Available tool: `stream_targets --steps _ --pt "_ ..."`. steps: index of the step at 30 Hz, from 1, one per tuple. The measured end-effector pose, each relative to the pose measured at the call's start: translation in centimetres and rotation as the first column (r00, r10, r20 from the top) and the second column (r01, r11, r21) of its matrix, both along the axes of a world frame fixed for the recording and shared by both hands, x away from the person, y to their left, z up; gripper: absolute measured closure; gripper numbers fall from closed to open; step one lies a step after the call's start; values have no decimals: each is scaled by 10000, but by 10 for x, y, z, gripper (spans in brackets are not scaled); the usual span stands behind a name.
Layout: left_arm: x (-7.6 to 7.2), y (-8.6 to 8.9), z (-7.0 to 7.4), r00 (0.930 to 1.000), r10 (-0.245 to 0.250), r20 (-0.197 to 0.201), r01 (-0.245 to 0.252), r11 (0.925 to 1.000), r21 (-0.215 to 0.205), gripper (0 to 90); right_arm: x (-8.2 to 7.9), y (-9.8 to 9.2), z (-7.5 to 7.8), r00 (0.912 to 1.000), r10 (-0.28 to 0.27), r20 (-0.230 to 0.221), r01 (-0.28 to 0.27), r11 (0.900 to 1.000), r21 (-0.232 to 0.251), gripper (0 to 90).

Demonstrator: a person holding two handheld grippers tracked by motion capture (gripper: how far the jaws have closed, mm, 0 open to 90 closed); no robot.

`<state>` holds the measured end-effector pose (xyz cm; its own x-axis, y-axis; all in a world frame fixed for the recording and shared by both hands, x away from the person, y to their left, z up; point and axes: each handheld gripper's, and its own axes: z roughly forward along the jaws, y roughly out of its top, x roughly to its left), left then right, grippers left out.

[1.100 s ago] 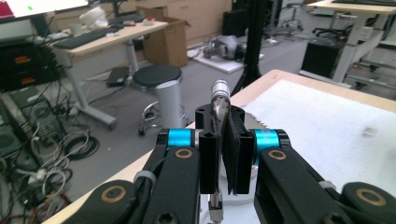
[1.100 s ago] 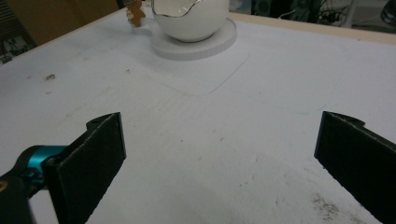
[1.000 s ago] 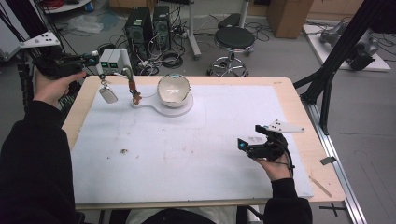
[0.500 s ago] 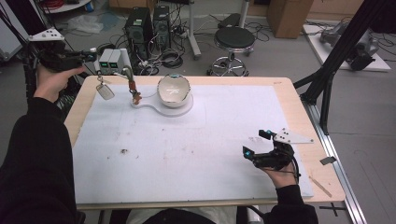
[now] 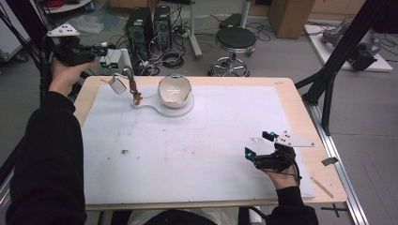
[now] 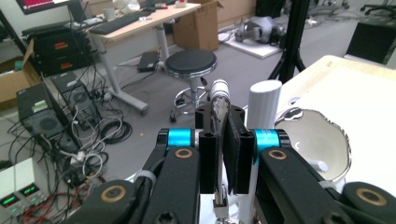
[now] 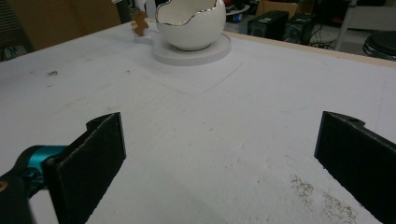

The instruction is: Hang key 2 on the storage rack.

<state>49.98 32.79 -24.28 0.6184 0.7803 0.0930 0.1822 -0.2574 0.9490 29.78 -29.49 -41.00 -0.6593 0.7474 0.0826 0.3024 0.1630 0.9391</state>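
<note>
My left gripper [image 5: 107, 52] hovers past the table's far left corner, shut on the thin handle of a metal spoon [image 5: 117, 84] that hangs down over the mat. In the left gripper view the jaws [image 6: 223, 116] pinch that handle [image 6: 218, 95], with a white post [image 6: 264, 102] just behind. A white egg-shaped bowl [image 5: 174, 89] with a gold rim sits on a white base [image 5: 190, 110]. Beside it stands a small brown figure [image 5: 136, 97]. My right gripper [image 5: 258, 144] is open low over the mat at front right. Nothing lies between its jaws [image 7: 219, 140], which face the bowl [image 7: 191, 23].
A white mat [image 5: 197, 154] covers the wooden table [image 5: 305, 117]. A small dark speck [image 5: 124, 151] lies on the mat's left side. Black tripod legs [image 5: 328, 93] stand at the table's right edge. Beyond the far edge are a stool [image 5: 237, 40] and computer towers [image 5: 150, 28].
The left hand has carried the spoon a little to the right and farther from the person. The right gripper has stayed about where it was, still open.
</note>
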Motion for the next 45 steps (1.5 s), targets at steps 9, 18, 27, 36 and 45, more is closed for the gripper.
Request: stream_targets --steps 9,18,27,36,45 --pt "5 3 -3 9994 299 180 -290 9984 -482 847 1 -1 -2 10000 -68 34 68 10000 -22 11" --pt "10 -9 -9 9999 -127 18 128 9986 -518 846 1 0 -3 10000 -52 -14 52 10000 -78 11" --pt "11 -15 -12 9995 -281 -109 276 9986 -458 845 2 -2 -3 9999 -138 -25 138 9999 11 11" --pt "14 -21 -20 9980 -454 -450 424 9971 -637 834 1 -2 -2 9997 -255 19 255 9997 52 11" --pt "13 -13 -28 9930 -686 -962 547 9886 -1405 771 1 -7 -2 9990 -437 54 435 9983 379 11"
